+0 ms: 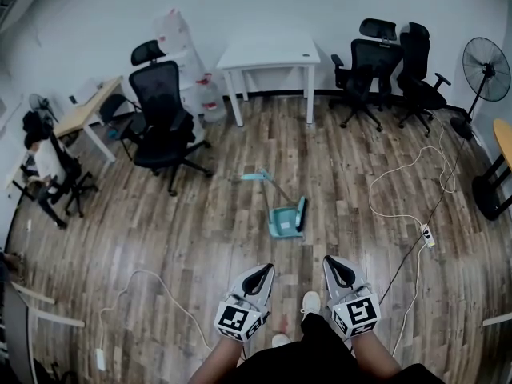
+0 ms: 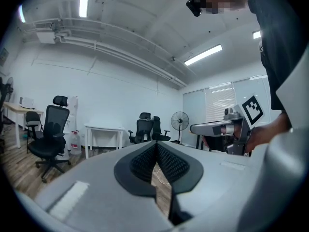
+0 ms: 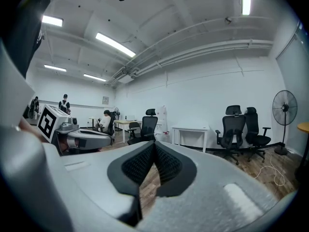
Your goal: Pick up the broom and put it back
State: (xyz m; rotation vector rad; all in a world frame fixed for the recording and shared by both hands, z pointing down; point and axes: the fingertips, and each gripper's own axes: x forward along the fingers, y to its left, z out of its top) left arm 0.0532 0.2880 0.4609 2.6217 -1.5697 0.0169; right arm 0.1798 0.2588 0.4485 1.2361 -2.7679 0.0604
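The broom (image 1: 264,181) lies on the wood floor in the middle of the room in the head view, its teal head toward the far left and its thin handle running down to a teal dustpan (image 1: 286,221). Both grippers are held low in front of the person, well short of the broom. My left gripper (image 1: 262,271) points forward with its black pads (image 2: 145,161) meeting at the tip and nothing between them. My right gripper (image 1: 334,268) is beside it, pads (image 3: 166,163) likewise closed together and empty. Neither gripper view shows the broom.
A black office chair (image 1: 166,118) stands at the left, a white table (image 1: 270,58) against the far wall, two black chairs (image 1: 388,70) and a standing fan (image 1: 485,72) at the back right. A white cable (image 1: 404,184) and power strip (image 1: 428,235) cross the floor at the right. A person sits at far left (image 1: 44,162).
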